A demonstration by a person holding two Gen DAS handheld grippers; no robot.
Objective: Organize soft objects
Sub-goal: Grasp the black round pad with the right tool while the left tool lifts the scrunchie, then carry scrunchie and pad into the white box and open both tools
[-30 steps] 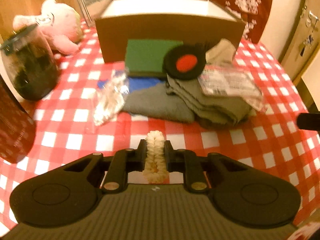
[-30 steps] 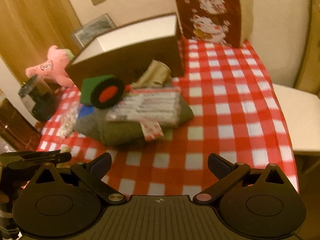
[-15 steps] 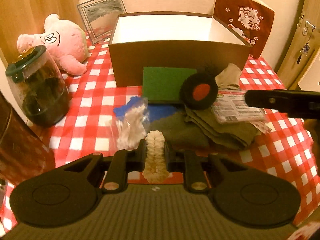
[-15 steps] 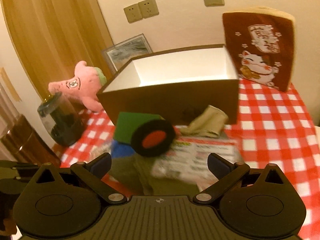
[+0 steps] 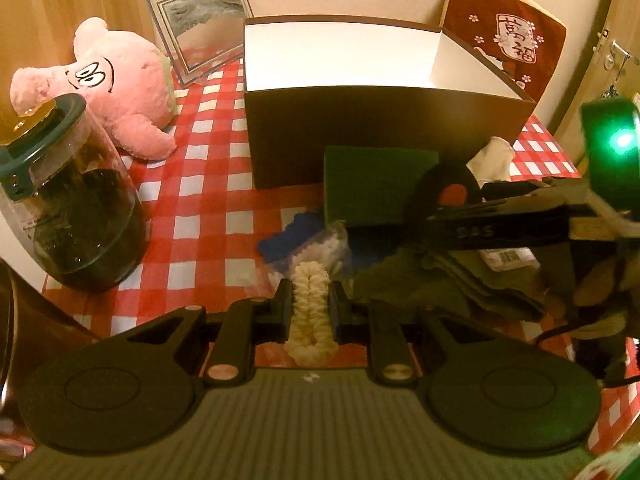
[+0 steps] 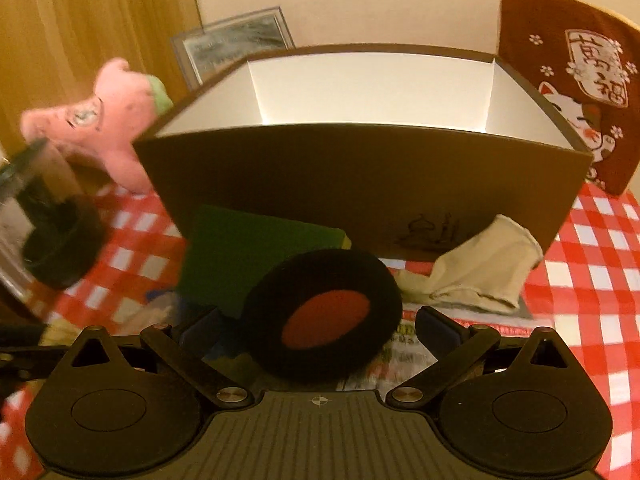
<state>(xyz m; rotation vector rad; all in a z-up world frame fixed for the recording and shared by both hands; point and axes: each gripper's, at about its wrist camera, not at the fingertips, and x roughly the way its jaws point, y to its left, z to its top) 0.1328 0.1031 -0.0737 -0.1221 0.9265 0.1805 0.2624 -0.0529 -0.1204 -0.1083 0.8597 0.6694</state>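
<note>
Gripping a cream ruffled fabric scrunchie [image 5: 310, 312] in my left gripper [image 5: 310, 306], jaws pinched tight on it above the red-checked bench [image 5: 200, 200], my right gripper [image 6: 318, 326] spread wide and empty, straddling a black round pad with red centre [image 6: 326, 316], brown open cardboard box [image 6: 360, 176] just behind.

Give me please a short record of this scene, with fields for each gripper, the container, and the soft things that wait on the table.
left gripper: shut on a cream frilly fabric loop
right gripper: open, a black round pad with red centre between its fingers, not pressed
container: open brown cardboard box with white inside, no items visible inside
waiting in front of box: green flat sponge, cream cloth glove
beside box: pink plush toy
surface: red-and-white checked tablecloth
</note>
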